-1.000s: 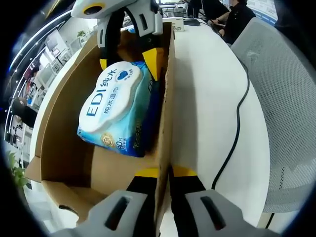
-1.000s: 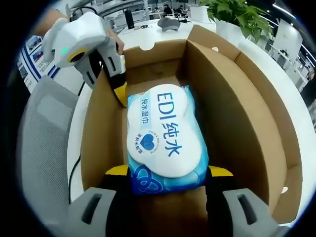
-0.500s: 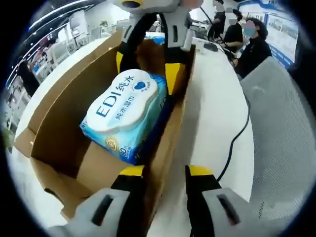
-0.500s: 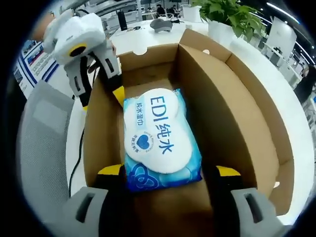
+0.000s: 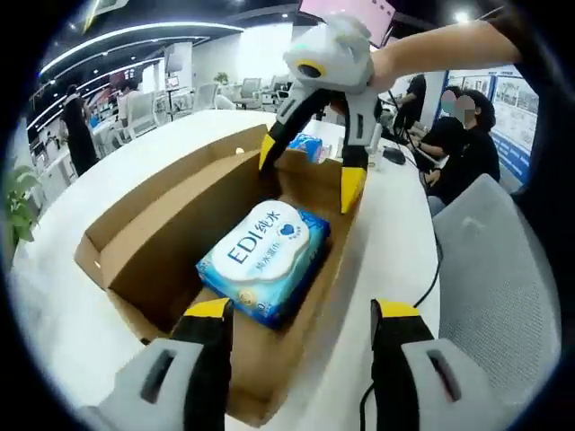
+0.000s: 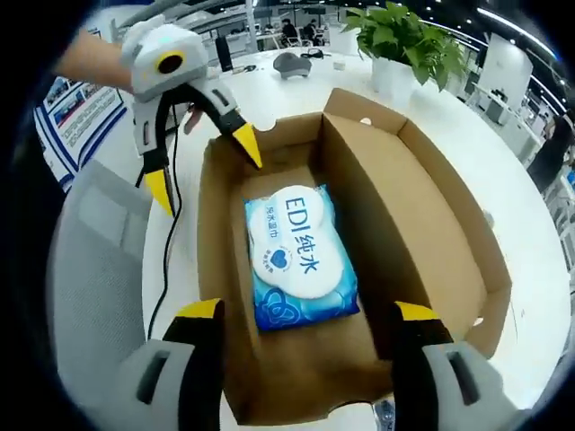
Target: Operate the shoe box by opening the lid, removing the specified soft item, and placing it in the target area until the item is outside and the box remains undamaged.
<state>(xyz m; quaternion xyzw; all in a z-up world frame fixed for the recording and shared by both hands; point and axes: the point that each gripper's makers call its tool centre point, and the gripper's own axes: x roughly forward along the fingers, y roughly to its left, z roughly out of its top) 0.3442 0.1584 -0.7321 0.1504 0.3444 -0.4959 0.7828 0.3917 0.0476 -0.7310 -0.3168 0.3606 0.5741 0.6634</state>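
Right gripper view looks down into the open shoe box [image 6: 422, 224], whose lid stands folded back, with the wipes pack [image 6: 301, 256] lying flat on the box floor. Right tongs [image 6: 305, 319] are spread wide above the near end of the box, gripping nothing; left tongs [image 6: 202, 162] hang equally wide at the far end, one jaw inside the wall and one outside, also empty. The opening step looks done; removal is the step in hand. Next, I judge, one pair must descend astride the soft pack, close gently, then lift it clear onto the white surface [image 6: 296, 90].
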